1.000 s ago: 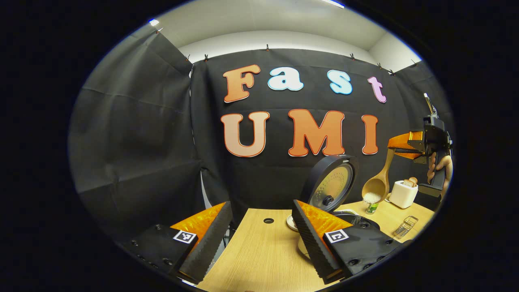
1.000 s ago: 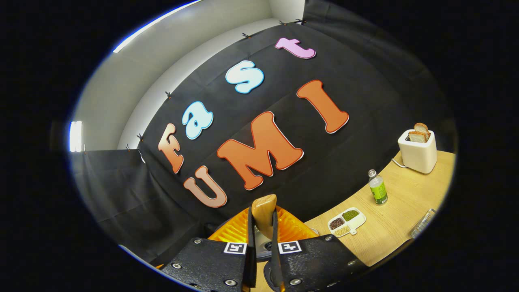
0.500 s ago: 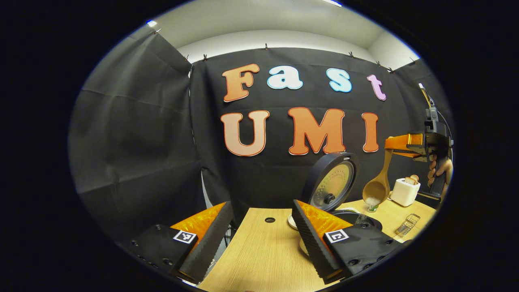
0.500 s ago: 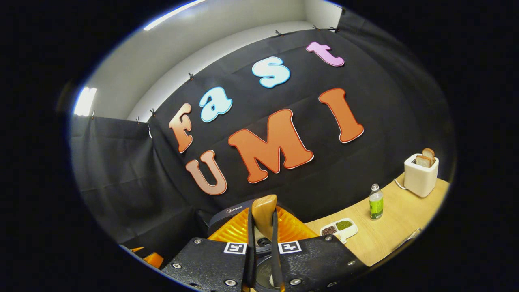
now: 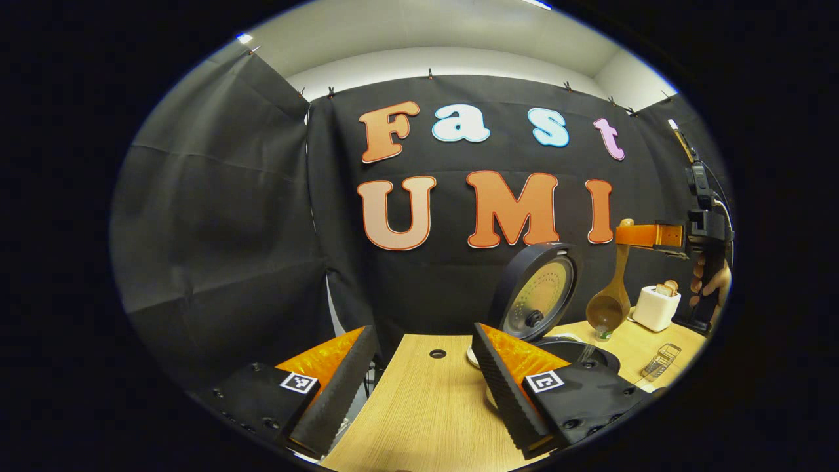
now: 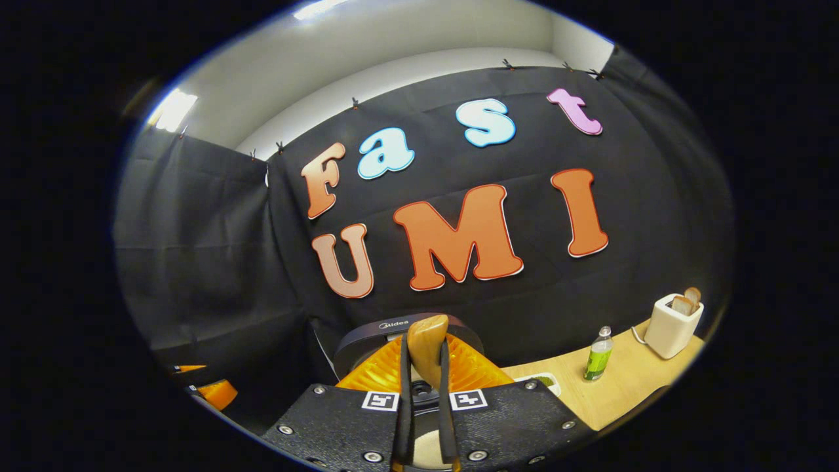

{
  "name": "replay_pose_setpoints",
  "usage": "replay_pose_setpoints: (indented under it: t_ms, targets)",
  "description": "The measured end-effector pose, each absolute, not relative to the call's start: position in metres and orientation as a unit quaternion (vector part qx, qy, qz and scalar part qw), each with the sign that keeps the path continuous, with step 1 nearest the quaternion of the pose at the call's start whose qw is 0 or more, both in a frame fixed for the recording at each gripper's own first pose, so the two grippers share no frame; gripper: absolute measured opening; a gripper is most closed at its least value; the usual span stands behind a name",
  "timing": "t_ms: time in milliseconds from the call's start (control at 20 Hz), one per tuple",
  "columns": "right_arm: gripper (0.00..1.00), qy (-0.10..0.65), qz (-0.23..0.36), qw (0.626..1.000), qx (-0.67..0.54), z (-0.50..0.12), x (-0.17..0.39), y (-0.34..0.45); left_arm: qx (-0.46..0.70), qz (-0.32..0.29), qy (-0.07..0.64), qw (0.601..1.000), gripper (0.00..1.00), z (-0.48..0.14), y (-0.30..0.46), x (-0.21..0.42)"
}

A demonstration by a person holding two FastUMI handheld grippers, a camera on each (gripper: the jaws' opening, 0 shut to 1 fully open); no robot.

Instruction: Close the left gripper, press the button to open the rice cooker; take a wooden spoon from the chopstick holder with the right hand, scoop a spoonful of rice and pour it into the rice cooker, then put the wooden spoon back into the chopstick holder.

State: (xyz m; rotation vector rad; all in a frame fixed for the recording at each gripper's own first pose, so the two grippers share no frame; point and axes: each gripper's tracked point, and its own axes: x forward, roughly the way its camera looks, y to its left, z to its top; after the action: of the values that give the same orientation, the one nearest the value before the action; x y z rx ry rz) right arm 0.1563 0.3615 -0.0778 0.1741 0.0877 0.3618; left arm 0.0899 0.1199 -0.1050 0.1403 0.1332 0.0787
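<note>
Table (image 5: 419, 419) is light wood with a round cable hole (image 5: 437, 354) toward the far edge; black cloth walls on the far side and left, white ceiling above.

Rice cooker (image 5: 577, 351) sits right of centre on the table, lid (image 5: 534, 292) standing open, dark inner pot rim showing; can't tell what's inside. Toaster (image 5: 655, 308) far right with bread slices in it, wire holder (image 5: 661, 360) nearer on the right edge. In the right gripper view: green bottle (image 6: 598, 360) near the toaster, and a white divided dish (image 6: 541, 380) partly hidden behind the gripper.

Right gripper (image 5: 639, 235), held by a hand (image 5: 711, 282), is clamped on the wooden spoon (image 5: 611, 295) handle; spoon hangs bowl-down above the cooker's right side. Bowl faces away, contents not readable.

Left gripper (image 5: 419, 380) low over the near table, fingers wide apart, holding nothing.
</note>
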Motion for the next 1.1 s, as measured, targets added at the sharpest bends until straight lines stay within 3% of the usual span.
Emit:
replay_pose_setpoints:
  t_ms: [400, 600, 850, 1100]
  targets:
    - [0.14, 0.036, 0.209, 0.977, 0.02, -0.087, 0.149, 0.383, 0.066, 0.036, 0.069, 0.995, 0.97, -0.107, 0.119, 0.09]
    - [0.14, 0.049, 0.208, 0.976, 0.049, -0.089, 0.148, 0.377, 0.063, 0.035, 0.067, 0.995, 0.97, -0.103, 0.117, 0.087]
    - [0.14, 0.065, 0.207, 0.969, 0.115, -0.076, 0.15, 0.344, 0.054, 0.033, 0.061, 0.996, 0.97, -0.095, 0.113, 0.087]
    - [0.14, 0.063, 0.164, 0.971, 0.162, -0.063, 0.148, 0.274, 0.05, 0.029, 0.05, 0.997, 0.97, -0.084, 0.101, 0.085]
